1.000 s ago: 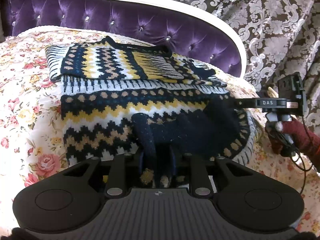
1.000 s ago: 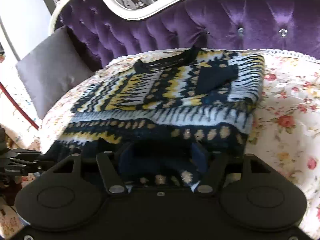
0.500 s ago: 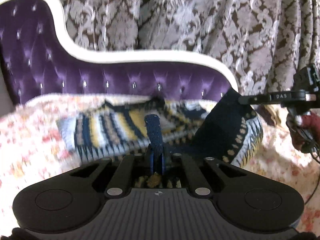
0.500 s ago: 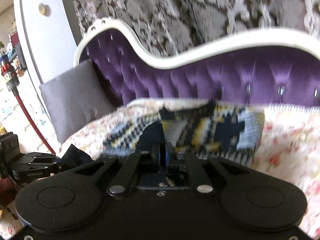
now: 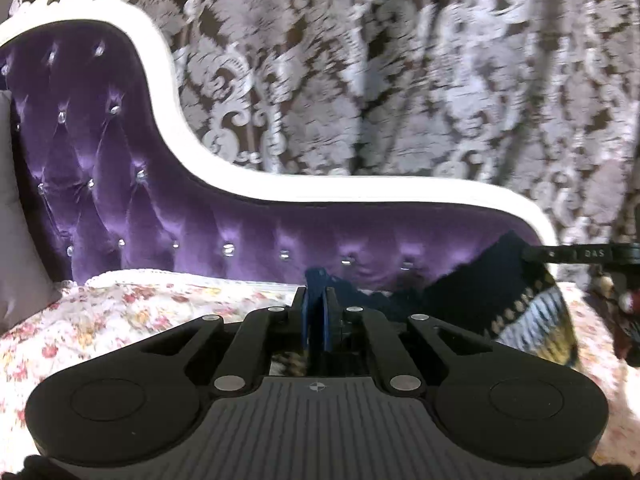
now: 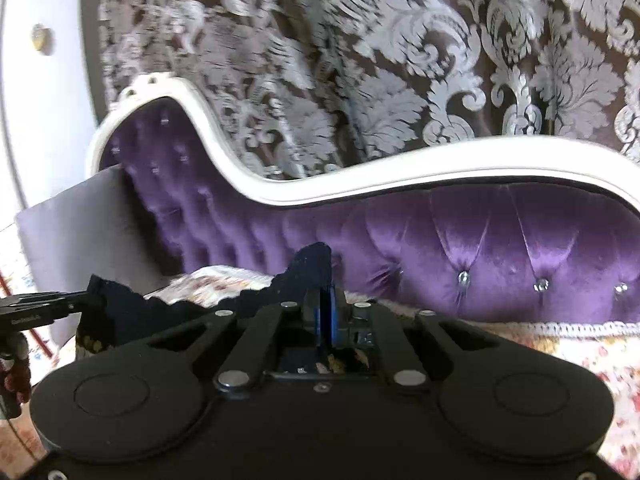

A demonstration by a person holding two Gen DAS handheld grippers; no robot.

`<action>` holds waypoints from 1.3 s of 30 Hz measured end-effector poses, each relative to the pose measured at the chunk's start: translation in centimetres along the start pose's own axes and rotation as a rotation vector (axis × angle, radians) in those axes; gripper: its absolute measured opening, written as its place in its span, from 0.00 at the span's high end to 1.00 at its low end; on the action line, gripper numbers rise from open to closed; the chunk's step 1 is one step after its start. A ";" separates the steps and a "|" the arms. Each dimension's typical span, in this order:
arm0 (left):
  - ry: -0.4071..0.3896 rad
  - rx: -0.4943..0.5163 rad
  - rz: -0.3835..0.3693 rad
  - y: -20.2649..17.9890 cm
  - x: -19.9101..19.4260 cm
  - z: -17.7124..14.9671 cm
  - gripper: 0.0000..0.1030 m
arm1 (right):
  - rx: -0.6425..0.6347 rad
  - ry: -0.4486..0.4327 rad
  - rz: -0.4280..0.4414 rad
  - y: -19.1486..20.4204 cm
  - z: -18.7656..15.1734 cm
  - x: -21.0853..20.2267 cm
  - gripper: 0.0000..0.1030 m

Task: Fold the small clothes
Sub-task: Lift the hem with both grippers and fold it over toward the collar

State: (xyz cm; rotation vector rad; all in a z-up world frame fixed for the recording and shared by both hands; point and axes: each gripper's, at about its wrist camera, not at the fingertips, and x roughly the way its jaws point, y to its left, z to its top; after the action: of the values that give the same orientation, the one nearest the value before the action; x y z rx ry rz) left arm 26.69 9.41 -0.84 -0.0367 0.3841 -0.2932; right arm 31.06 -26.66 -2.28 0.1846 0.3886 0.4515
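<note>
A navy, yellow and white patterned knit sweater [image 5: 492, 292] hangs stretched between my two grippers, lifted above the flowered bed cover [image 5: 132, 312]. My left gripper [image 5: 319, 300] is shut on one corner of its dark hem. My right gripper [image 6: 320, 292] is shut on the other corner [image 6: 308, 276]. In the left wrist view the right gripper's fingers [image 5: 576, 254] show at the right edge, pinching the cloth. In the right wrist view the left gripper's fingers [image 6: 44, 306] show at the left edge. Most of the sweater is hidden below both gripper bodies.
A purple tufted headboard [image 5: 180, 224] with a white frame [image 6: 360, 184] stands close ahead. A grey pillow [image 6: 88, 232] leans at the left. Patterned curtains [image 5: 400, 80] hang behind. The flowered cover also shows in the right wrist view [image 6: 600, 352].
Both grippers have lifted the sweater's hem up off the bed and tilted toward the headboard. The sweater lay spread on the cover before; now only its raised edge shows.
</note>
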 end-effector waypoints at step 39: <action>0.306 -0.065 -0.005 2.9 11.4 -5.9 0.93 | 0.030 0.290 -0.129 -6.3 -6.0 11.8 0.52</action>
State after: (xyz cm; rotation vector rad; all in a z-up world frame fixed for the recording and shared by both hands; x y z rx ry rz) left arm 35.42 9.04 -10.73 -0.0571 0.6974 -0.2913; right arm 40.81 -26.31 -13.14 0.1220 0.6875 0.3451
